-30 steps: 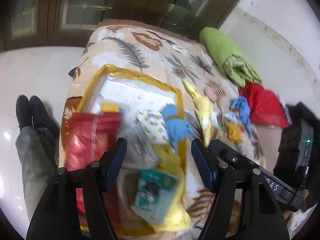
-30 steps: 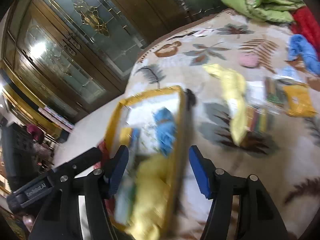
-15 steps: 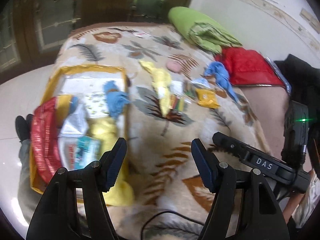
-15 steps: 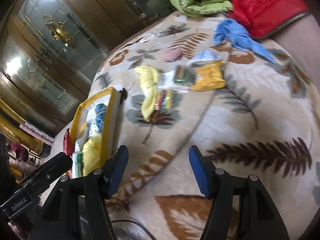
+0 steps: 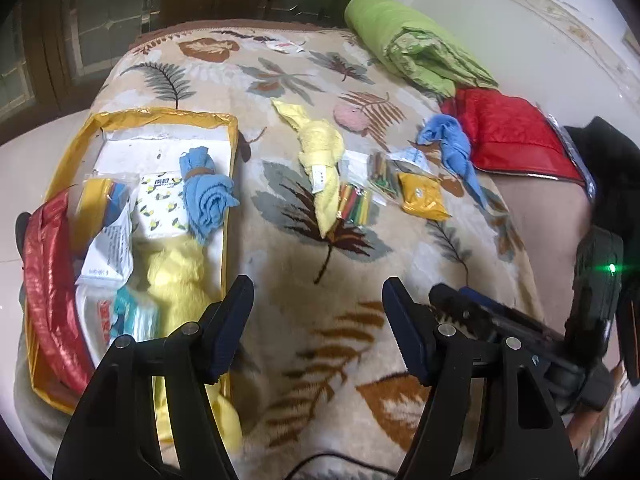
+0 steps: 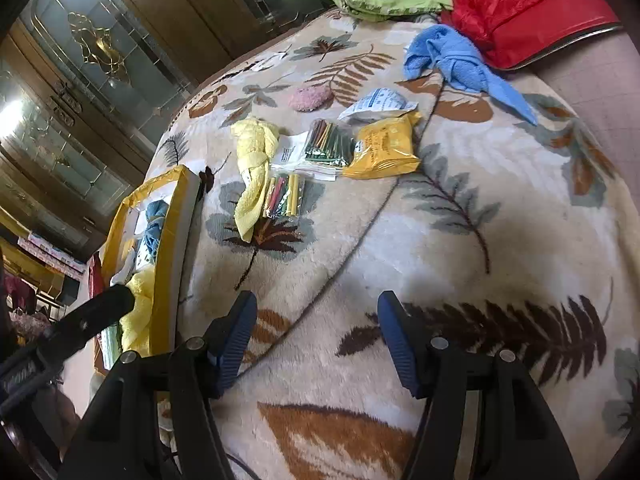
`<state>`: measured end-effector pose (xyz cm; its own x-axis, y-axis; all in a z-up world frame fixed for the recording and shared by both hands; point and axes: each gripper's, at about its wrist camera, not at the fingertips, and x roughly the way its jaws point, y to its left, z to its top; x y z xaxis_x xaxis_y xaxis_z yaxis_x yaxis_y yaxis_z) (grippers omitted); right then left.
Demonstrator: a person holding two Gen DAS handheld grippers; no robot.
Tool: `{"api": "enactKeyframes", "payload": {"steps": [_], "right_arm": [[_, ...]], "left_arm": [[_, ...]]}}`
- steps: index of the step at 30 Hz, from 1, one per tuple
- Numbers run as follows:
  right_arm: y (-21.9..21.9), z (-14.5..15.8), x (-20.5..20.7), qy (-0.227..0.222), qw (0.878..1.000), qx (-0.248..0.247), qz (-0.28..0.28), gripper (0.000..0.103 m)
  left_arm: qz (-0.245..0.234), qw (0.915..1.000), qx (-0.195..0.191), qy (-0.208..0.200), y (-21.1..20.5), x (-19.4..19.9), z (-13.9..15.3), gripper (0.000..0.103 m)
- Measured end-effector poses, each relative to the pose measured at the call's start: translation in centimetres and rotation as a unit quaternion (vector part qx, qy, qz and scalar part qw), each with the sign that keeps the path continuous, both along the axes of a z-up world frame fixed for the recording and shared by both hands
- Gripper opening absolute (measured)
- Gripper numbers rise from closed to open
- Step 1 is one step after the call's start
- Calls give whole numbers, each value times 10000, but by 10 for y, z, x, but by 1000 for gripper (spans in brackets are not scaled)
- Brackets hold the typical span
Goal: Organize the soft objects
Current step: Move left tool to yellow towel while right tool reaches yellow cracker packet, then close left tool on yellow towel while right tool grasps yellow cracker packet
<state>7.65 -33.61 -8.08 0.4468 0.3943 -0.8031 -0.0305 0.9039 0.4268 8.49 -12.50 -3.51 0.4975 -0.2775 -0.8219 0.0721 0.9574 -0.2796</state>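
On the leaf-patterned blanket [image 5: 280, 264], near its middle, lay the soft things that were not yet sorted: a yellow towel [image 5: 320, 156] stretched long from far to near, a blue cloth [image 5: 452, 152] twisted to the right of it, and a small pink pad [image 5: 352, 116] between them on the far side. Just right of the yellow towel, and touching it, were clear bags of coloured sticks [image 5: 354, 204] and a yellow packet [image 5: 422, 196], so it seemed the loose things were put out together in one group for picking. At the left edge stood the yellow-rimmed box [image 5: 230, 168], which already held a rolled blue towel [image 5: 208, 196], a yellow plush thing [image 5: 176, 276], a patterned packet and some paper items; I judged it to be the collecting place, because the soft pieces in it were packed close. A red bag [image 5: 48, 280] hung over its left side. At the far right a green quilt [image 5: 416, 48] and a red cushion [image 5: 508, 136] were pushed against the wall, out of the way. The left gripper [image 5: 318, 328] hung over bare blanket beside the box with its fingers wide and nothing between them. The right gripper [image 6: 312, 340] was the same, wide and empty, pointing toward the yellow towel, probably the next thing to take.
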Motion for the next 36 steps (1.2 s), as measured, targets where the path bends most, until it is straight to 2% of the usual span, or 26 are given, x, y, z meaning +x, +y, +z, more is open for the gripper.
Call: {"api": "enactKeyframes", "payload": {"steps": [9,14,18,21,23,28,29,30,31,33,36], "right_arm": [[-8,-8,26,-25,9999,-83,-132,63],[-18,-13,45,32,9997,-1,-227,63],[-21,-13,61,24,9996,15,-294,63],[-22,-12,72,-12,9994,25,-334,63],[-20,-10,79,-64,9993,-69,-368,62],[-25,-8,102,-180,9966,-390,-709,62],[-26,-8,105,-190,9956,-461,-788,62],[-28,-11,111,-156,9946,-526,-876,62],[-29,-13,114,-134,9941,-561,-922,60],[-33,-12,116,-178,9926,-604,-1040,60],[-27,-18,119,-144,9924,-797,-930,60]], "left_arm": [[32,9990,-290,334,0,66,-14,68],[59,9986,-323,423,1,111,-22,68],[250,9977,-238,586,0,147,-37,67],[347,9969,-414,569,0,164,-46,67],[411,9960,-584,537,-1,173,-51,67],[476,9963,-455,556,-12,194,-58,65],[440,9967,-377,563,-16,197,-59,61],[401,9969,-290,608,-19,201,-63,48],[372,9967,-275,675,-20,202,-68,44],[326,9960,-495,673,-19,201,-73,34],[295,9967,-493,577,-19,190,-69,31]]}}
